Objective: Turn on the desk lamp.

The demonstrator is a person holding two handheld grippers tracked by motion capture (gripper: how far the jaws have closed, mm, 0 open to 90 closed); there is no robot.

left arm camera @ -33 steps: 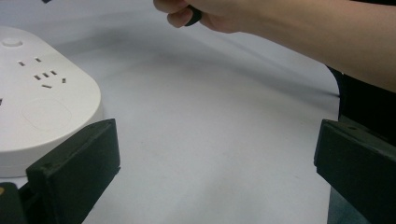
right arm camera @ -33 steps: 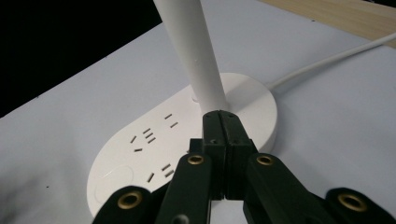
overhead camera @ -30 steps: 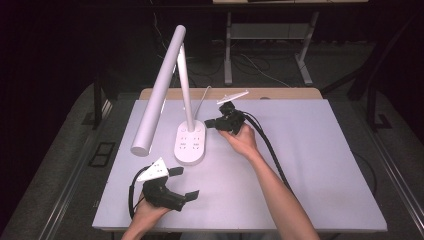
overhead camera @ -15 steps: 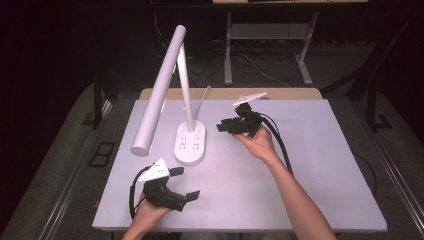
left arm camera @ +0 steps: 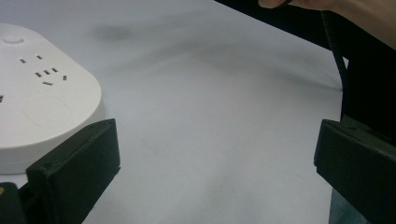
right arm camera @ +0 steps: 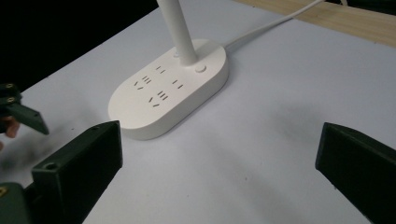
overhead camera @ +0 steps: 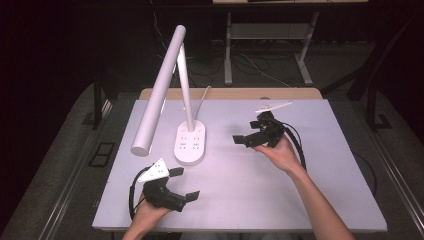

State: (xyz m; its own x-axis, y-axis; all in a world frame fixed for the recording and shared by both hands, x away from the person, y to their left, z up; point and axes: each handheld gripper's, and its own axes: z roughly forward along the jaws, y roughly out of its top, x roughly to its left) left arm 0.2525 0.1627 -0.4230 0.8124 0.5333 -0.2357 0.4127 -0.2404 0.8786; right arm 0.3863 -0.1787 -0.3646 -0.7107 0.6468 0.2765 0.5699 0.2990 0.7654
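A matte white table (overhead camera: 310,190) carries a desk lamp (overhead camera: 159,89) with a long, smooth cylindrical head, slim upright stem and glossy white oval base (overhead camera: 190,144) pierced by socket slots and round buttons; no writing is legible. The lamp stands left of centre, toward the table's far edge. Right of the base, the right gripper (overhead camera: 248,132), its blocky black jaws just opened wide, holds nothing. Near the front edge, the left gripper (overhead camera: 184,183) gapes apart, empty.
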